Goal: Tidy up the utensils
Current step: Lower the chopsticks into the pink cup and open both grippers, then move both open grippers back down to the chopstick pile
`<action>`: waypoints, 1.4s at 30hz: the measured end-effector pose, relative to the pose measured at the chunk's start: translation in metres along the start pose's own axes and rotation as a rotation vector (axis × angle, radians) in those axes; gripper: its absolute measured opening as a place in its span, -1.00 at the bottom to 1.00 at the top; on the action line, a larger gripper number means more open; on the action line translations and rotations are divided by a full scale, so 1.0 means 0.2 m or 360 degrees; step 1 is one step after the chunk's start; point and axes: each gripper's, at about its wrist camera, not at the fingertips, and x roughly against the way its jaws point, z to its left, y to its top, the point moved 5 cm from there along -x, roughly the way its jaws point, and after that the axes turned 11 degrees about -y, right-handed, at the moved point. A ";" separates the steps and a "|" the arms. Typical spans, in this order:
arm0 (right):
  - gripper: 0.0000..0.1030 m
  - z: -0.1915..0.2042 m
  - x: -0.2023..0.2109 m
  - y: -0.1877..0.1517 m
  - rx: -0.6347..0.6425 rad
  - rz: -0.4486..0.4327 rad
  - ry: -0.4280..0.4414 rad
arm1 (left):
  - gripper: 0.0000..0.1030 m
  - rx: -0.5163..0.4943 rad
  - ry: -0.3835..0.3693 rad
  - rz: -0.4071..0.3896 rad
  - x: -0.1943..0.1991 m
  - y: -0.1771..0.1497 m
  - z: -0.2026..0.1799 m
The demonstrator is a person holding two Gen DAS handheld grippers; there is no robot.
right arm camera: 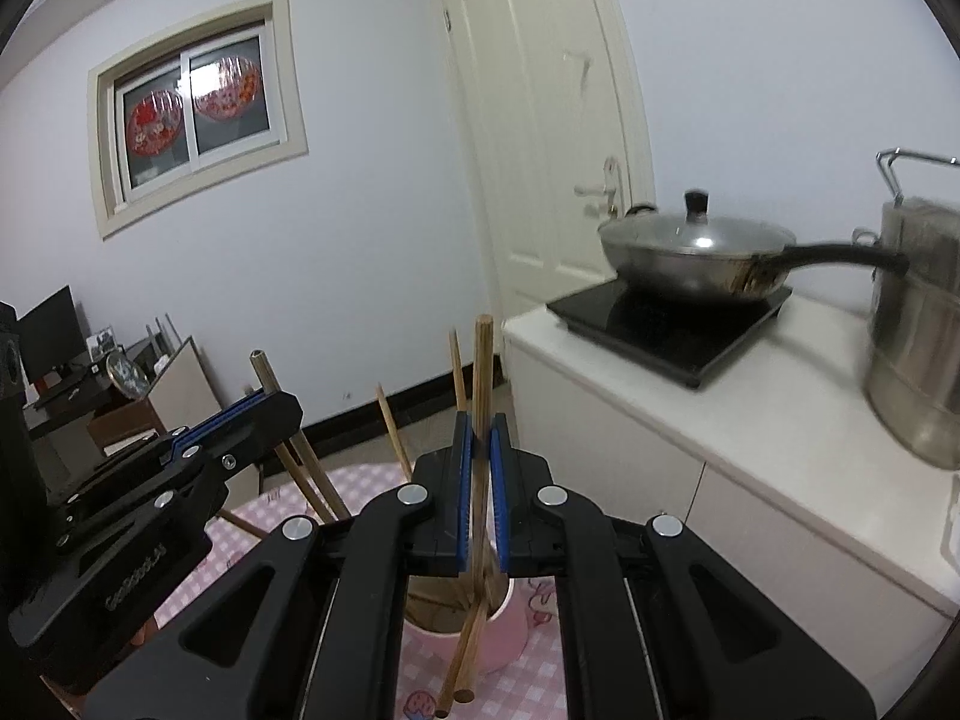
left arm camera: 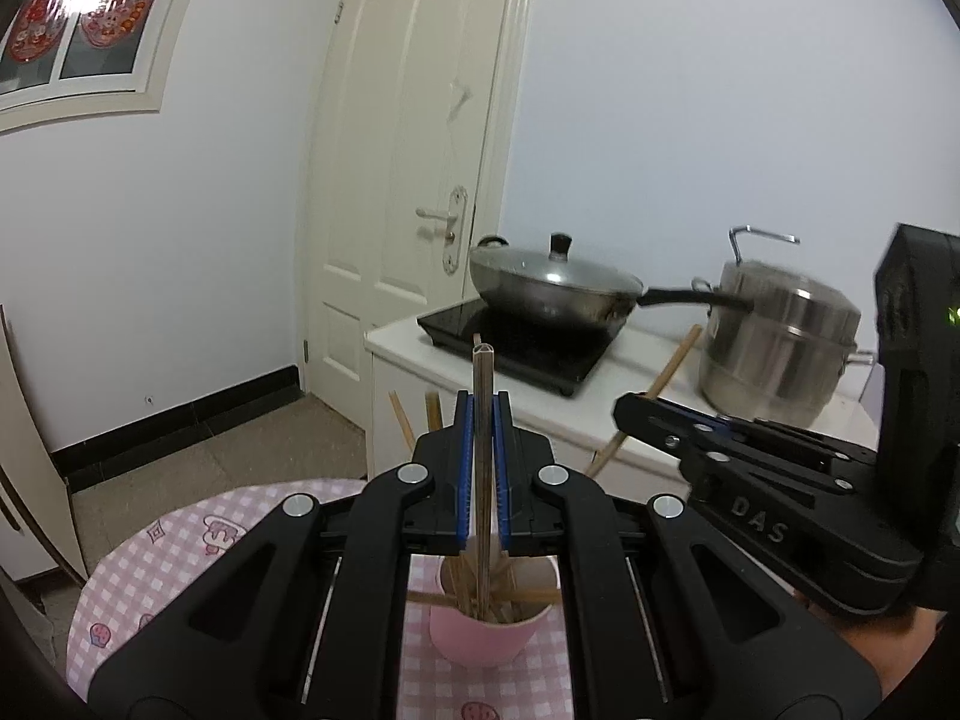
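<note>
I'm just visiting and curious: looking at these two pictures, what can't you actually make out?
- Left wrist view: the pink cup bottom and the chopsticks lower ends, hidden by the left gripper.
- Right wrist view: the steel pot is cut off by the frame edge and blurred.
- Right wrist view: the far desk clutter is too small to identify.

The walls (right arm camera: 360,210) are pale white, with a dark baseboard (left arm camera: 180,414) along the tiled floor (left arm camera: 252,450). A cream panelled door (left arm camera: 408,138) is closed. The window (right arm camera: 195,114) (with red decorations) looks dark. A white counter (right arm camera: 750,420) stands beside the door.
</note>
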 end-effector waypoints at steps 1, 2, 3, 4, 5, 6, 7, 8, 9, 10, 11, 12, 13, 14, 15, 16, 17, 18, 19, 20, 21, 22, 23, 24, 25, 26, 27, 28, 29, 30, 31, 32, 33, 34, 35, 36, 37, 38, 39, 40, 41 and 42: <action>-0.91 0.00 -0.02 -0.02 0.0004 0.0027 -0.0001 | -0.87 -0.0004 0.0000 0.0014 -0.01 -0.02 0.00; -0.91 0.00 -0.04 -0.04 0.0002 0.0046 0.0001 | -0.87 -0.0011 -0.0001 0.0027 -0.01 -0.03 0.00; -0.91 0.01 -0.05 -0.05 0.0000 0.0065 0.0003 | -0.87 -0.0018 0.0000 0.0032 -0.01 -0.05 -0.01; -0.91 0.00 -0.07 -0.06 -0.0002 0.0079 0.0004 | -0.87 -0.0028 0.0005 0.0031 -0.01 -0.05 -0.01; -0.91 0.00 -0.08 -0.08 -0.0004 0.0095 0.0003 | -0.87 -0.0040 0.0007 0.0031 -0.01 -0.06 -0.01; -0.90 0.01 -0.09 -0.08 -0.0005 0.0105 0.0003 | -0.87 -0.0045 0.0008 0.0029 -0.01 -0.07 -0.02; -0.90 0.01 -0.09 -0.10 -0.0007 0.0115 0.0004 | -0.87 -0.0051 0.0005 0.0030 0.00 -0.07 -0.02; -0.90 0.01 -0.09 -0.10 -0.0009 0.0106 0.0001 | -0.87 -0.0056 0.0005 0.0036 0.00 -0.08 -0.02; -0.90 0.00 -0.08 -0.10 -0.0013 0.0105 -0.0004 | -0.87 -0.0061 0.0010 0.0039 0.00 -0.08 -0.02; -0.90 0.00 -0.08 -0.10 -0.0022 0.0111 0.0001 | -0.87 -0.0068 0.0016 0.0038 0.00 -0.08 -0.02; -0.90 0.00 -0.08 -0.10 -0.0023 0.0114 0.0002 | -0.87 -0.0071 0.0019 0.0038 0.00 -0.08 -0.02; -0.90 0.00 -0.08 -0.10 -0.0019 0.0114 -0.0004 | -0.87 -0.0068 0.0019 0.0040 0.00 -0.09 -0.02; -0.90 -0.01 -0.08 -0.10 -0.0019 0.0115 -0.0007 | -0.87 -0.0061 0.0018 0.0044 0.00 -0.09 -0.02; -0.90 -0.01 -0.08 -0.10 -0.0025 0.0119 -0.0008 | -0.87 -0.0054 0.0016 0.0043 0.00 -0.09 -0.01; -0.89 -0.01 -0.07 -0.10 -0.0035 0.0124 -0.0008 | -0.87 -0.0041 0.0005 0.0049 0.00 -0.09 -0.01; -0.88 -0.02 -0.07 -0.10 -0.0041 0.0131 -0.0007 | -0.86 -0.0026 -0.0003 0.0056 0.01 -0.09 -0.01; -0.87 -0.02 -0.07 -0.10 -0.0050 0.0149 -0.0011 | -0.86 -0.0014 -0.0010 0.0070 0.00 -0.09 -0.01; -0.87 -0.03 -0.08 -0.11 -0.0056 0.0159 -0.0014 | -0.86 -0.0005 -0.0024 0.0084 0.00 -0.09 0.00; -0.87 -0.04 -0.07 -0.12 -0.0064 0.0167 -0.0014 | -0.86 0.0010 -0.0050 0.0108 0.00 -0.09 0.00; -0.87 -0.04 -0.07 -0.12 -0.0069 0.0172 -0.0014 | -0.85 0.0019 -0.0057 0.0128 0.00 -0.09 0.00; -0.86 -0.04 -0.06 -0.12 -0.0076 0.0176 -0.0012 | -0.85 0.0023 -0.0063 0.0133 0.00 -0.09 0.01; -0.86 -0.04 -0.06 -0.13 -0.0085 0.0180 -0.0011 | -0.85 0.0024 -0.0077 0.0141 0.01 -0.09 0.01; -0.86 -0.04 -0.05 -0.13 -0.0093 0.0183 -0.0011 | -0.85 0.0023 -0.0082 0.0151 0.01 -0.10 0.01; -0.86 -0.04 -0.04 -0.13 -0.0103 0.0189 -0.0013 | -0.85 0.0023 -0.0083 0.0158 0.01 -0.10 0.00; -0.86 -0.04 -0.04 -0.13 -0.0106 0.0192 -0.0019 | -0.85 0.0025 -0.0087 0.0166 0.02 -0.10 0.00; -0.85 -0.04 -0.03 -0.13 -0.0106 0.0194 -0.0026 | -0.85 0.0026 -0.0089 0.0172 0.02 -0.10 0.00; -0.84 -0.04 -0.02 -0.14 -0.0104 0.0193 -0.0031 | -0.85 0.0025 -0.0089 0.0175 0.03 -0.10 0.00; -0.83 -0.04 -0.01 -0.13 -0.0102 0.0192 -0.0034 | -0.85 0.0023 -0.0087 0.0175 0.04 -0.10 0.00; -0.77 -0.03 0.00 -0.14 -0.0100 0.0190 -0.0035 | -0.85 0.0025 -0.0085 0.0174 0.05 -0.10 0.01; -0.69 -0.03 0.01 -0.14 -0.0100 0.0187 -0.0036 | -0.85 0.0031 -0.0089 0.0173 0.07 -0.09 0.01; -0.65 -0.02 0.03 -0.14 -0.0097 0.0182 -0.0039 | -0.85 0.0036 -0.0093 0.0176 0.08 -0.09 0.01; -0.58 -0.02 0.04 -0.14 -0.0094 0.0179 -0.0042 | -0.75 0.0040 -0.0094 0.0178 0.09 -0.09 0.01; -0.51 -0.01 0.05 -0.14 -0.0091 0.0175 -0.0046 | -0.60 0.0045 -0.0095 0.0177 0.11 -0.08 0.01; -0.49 -0.01 0.06 -0.13 -0.0090 0.0173 -0.0048 | -0.06 0.0052 -0.0097 0.0169 0.12 -0.08 0.02; -0.44 0.00 0.08 -0.13 -0.0087 0.0169 -0.0049 | 0.28 0.0069 -0.0100 0.0144 0.14 -0.07 0.02; -0.42 0.01 0.10 -0.13 -0.0082 0.0163 -0.0052 | 0.27 0.0084 -0.0104 0.0098 0.18 -0.06 0.02; -0.41 0.02 0.11 -0.13 -0.0078 0.0158 -0.0054 | 0.27 0.0080 -0.0107 0.0097 0.20 -0.05 0.02; -0.39 0.02 0.13 -0.12 -0.0072 0.0152 -0.0057 | 0.27 0.0079 -0.0107 0.0095 0.21 -0.04 0.02; -0.37 0.03 0.15 -0.12 -0.0067 0.0145 -0.0065 | 0.27 0.0079 -0.0103 0.0082 0.24 -0.03 0.02; -0.36 0.03 0.17 -0.12 -0.0067 0.0138 -0.0069 | 0.27 0.0077 -0.0102 0.0070 0.26 -0.02 0.02; -0.34 0.04 0.18 -0.11 -0.0067 0.0134 -0.0071 | 0.27 0.0077 -0.0102 0.0064 0.28 -0.02 0.02; -0.32 0.05 0.21 -0.11 -0.0066 0.0123 -0.0073 | 0.27 0.0080 -0.0105 0.0054 0.31 -0.01 0.02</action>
